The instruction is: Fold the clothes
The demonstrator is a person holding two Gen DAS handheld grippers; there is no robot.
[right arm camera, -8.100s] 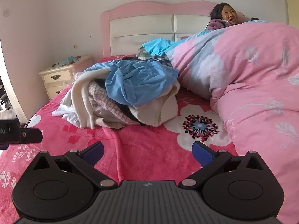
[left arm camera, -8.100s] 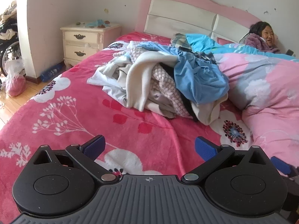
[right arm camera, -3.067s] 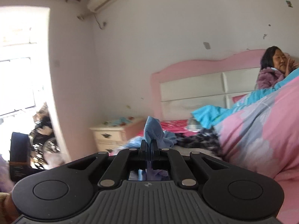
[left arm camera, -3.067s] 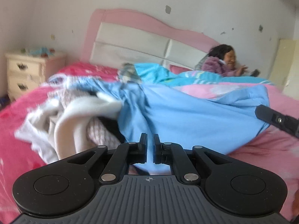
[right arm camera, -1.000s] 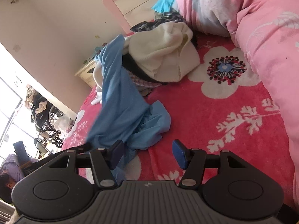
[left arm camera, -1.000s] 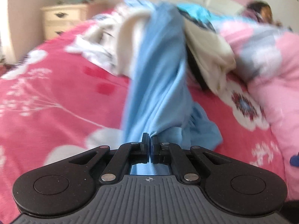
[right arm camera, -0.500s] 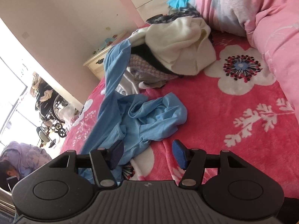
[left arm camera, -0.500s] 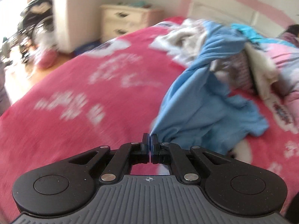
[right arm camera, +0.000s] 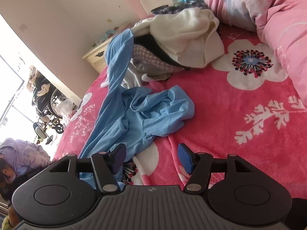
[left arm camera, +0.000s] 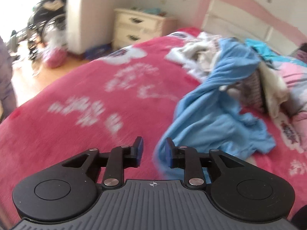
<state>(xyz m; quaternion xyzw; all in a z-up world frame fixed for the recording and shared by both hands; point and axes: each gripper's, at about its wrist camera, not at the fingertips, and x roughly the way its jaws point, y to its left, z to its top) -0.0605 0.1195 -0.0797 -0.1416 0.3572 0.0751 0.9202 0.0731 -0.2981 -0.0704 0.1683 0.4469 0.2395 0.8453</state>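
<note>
While lying crumpled on the red blanket point(right arm camera: 239, 88), blue garment point(right arm camera: 153, 115) spreading ahead of both sets of jaws, one long part trailing up onto the clothes pile point(right arm camera: 182, 38) farther ahead. Left gripper point(left arm camera: 153, 149) standing narrowly parted, jaws having just been opening; nothing pinched between them, only blurred red blanket showing in the gap. Garment edge lying just beside, and partly behind, the right-hand finger point(left arm camera: 168, 151) of that pair; touching or apart not being clear through the blur. Right gripper point(right arm camera: 151, 158) standing wide, holding nothing; bare blanket with a white flower showing between its jaws. Lower corner of the garment lying just ahead of and under its left-hand finger point(right arm camera: 118, 158), contact not being clear. Cream sweater point(right arm camera: 188, 36) topping the pile, well ahead of the right jaws. Pink quilt point(right arm camera: 268, 9) bulging to the right of them. Bedside cabinet point(left arm camera: 138, 28) standing far ahead of the left jaws, beyond the blanket edge. Person in a lilac jacket point(right arm camera: 23, 153) showing at the far left of the right jaws.
</note>
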